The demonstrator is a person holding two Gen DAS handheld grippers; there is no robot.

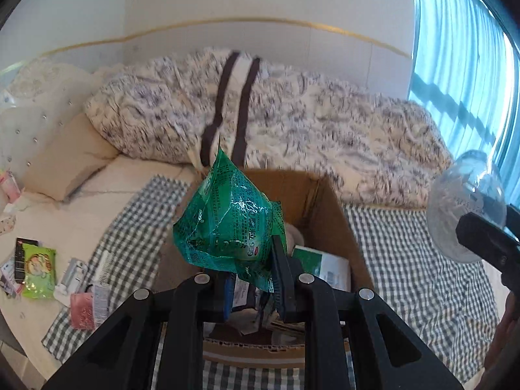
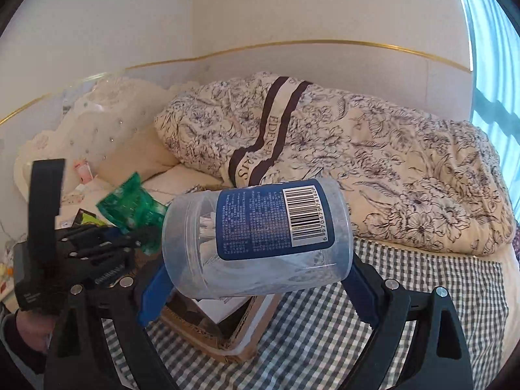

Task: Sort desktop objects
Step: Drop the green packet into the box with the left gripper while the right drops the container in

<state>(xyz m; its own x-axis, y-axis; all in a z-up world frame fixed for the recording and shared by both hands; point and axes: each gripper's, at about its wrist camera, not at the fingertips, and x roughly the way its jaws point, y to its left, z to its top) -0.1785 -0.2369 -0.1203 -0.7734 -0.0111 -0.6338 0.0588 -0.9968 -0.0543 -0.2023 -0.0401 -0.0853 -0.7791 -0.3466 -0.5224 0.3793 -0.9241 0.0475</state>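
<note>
My left gripper (image 1: pixel 255 279) is shut on a crinkled green foil packet (image 1: pixel 227 224), which hangs above an open cardboard box (image 1: pixel 334 201) holding a white-and-green carton and other items. My right gripper (image 2: pixel 256 279) is shut on a clear plastic jar (image 2: pixel 256 237) with a blue barcode label, held on its side over the box's right corner (image 2: pixel 227 341). In the left wrist view the jar (image 1: pixel 461 208) shows at the right edge. In the right wrist view the green packet (image 2: pixel 130 208) and the left gripper (image 2: pixel 97 253) show at the left.
The box sits on a grey checked cloth (image 1: pixel 422 260) spread over a bed. Loose items lie at the left: a light green snack packet (image 1: pixel 39 273), a pink packet (image 1: pixel 83 310) and a white comb. A rumpled floral quilt (image 2: pixel 357 156) lies behind, with blue curtains at the right.
</note>
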